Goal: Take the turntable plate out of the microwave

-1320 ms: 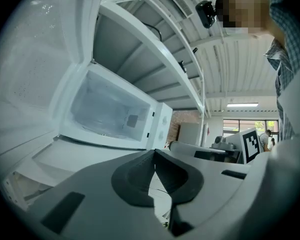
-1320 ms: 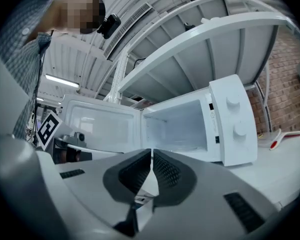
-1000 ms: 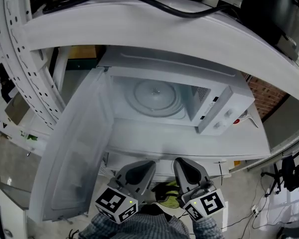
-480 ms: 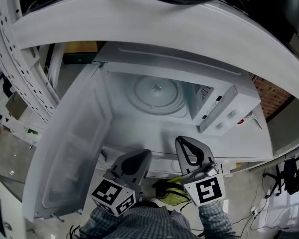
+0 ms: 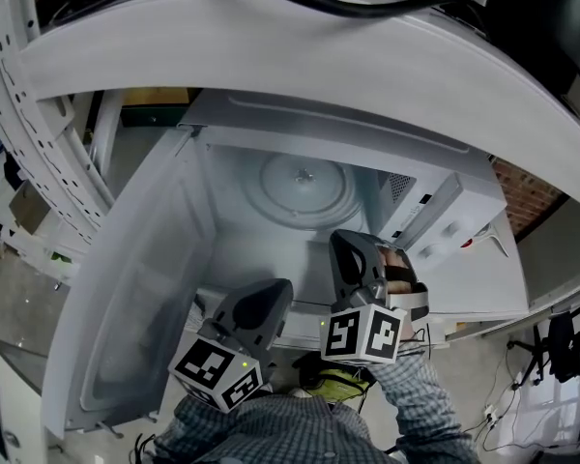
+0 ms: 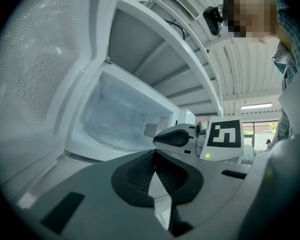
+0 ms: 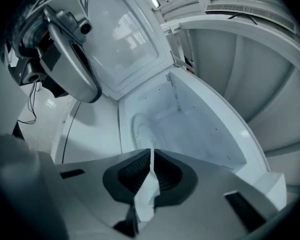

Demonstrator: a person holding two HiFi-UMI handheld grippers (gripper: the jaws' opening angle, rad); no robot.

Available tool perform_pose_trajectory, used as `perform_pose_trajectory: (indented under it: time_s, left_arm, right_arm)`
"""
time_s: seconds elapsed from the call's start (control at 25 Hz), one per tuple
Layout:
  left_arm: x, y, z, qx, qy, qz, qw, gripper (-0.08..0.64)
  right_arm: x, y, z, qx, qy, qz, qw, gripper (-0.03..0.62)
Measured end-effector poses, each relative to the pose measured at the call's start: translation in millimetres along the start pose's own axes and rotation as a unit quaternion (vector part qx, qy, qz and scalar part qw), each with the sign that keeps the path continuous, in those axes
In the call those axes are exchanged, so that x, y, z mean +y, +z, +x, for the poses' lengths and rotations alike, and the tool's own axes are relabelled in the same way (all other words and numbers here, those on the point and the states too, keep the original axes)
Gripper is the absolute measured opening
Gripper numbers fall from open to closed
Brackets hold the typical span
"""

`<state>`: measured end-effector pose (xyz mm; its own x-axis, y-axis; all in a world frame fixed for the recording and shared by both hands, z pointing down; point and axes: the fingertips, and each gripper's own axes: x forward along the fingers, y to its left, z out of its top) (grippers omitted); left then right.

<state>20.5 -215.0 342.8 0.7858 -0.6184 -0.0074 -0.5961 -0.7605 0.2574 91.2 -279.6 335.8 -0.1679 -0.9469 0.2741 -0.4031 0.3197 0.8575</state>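
Observation:
The white microwave (image 5: pixel 435 222) stands open, and the clear glass turntable plate (image 5: pixel 304 189) lies flat on its floor. The plate (image 7: pixel 139 130) also shows just ahead in the right gripper view, and the plate (image 6: pixel 112 133) lies further off in the left gripper view. My right gripper (image 5: pixel 346 245) is rolled onto its side at the front edge of the cavity, jaws shut and empty. My left gripper (image 5: pixel 271 298) hangs lower and to the left, in front of the microwave, also shut with nothing in it. Neither touches the plate.
The microwave door (image 5: pixel 135 288) swings wide open to the left, beside my left gripper. A white curved shelf (image 5: pixel 300 51) overhangs the microwave closely. The control panel with knobs (image 5: pixel 445 235) is on the right. A brick wall (image 5: pixel 527 191) lies behind at right.
My right gripper has moved forward to the microwave's opening and rolled onto its side. My left gripper has edged forward a little. The plate has not moved.

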Motion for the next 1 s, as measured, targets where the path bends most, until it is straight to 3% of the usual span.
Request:
perform_pose_trajectory:
  time_s: [0.2, 0.24, 0.28, 0.32, 0.88, 1.0]
  left_arm:
    - [9, 2, 2, -0.004, 0.003, -0.005, 1.0000, 0.008]
    - [11, 3, 2, -0.004, 0.004, -0.004, 1.0000, 0.008]
    - [13, 4, 3, -0.005, 0.004, -0.004, 1.0000, 0.008]
    - [14, 4, 3, -0.005, 0.005, -0.005, 1.0000, 0.008]
    - [27, 2, 6, -0.007, 0.007, -0.022, 0.9997, 0.008]
    - [27, 2, 6, -0.006, 0.006, -0.021, 0.9997, 0.008]
  right_arm:
    - [10, -2, 25, 0.020, 0.032, -0.064, 0.997, 0.028]
    - [13, -3, 28, 0.026, 0.044, -0.080, 0.995, 0.042]
    - [16, -5, 31, 0.031, 0.057, -0.092, 0.994, 0.116]
    - [18, -6, 33, 0.035, 0.067, -0.102, 0.992, 0.133]
    - [21, -13, 49, 0.073, 0.093, -0.221, 0.968, 0.128]
    - [30, -14, 49, 0.068, 0.113, -0.245, 0.961, 0.052]
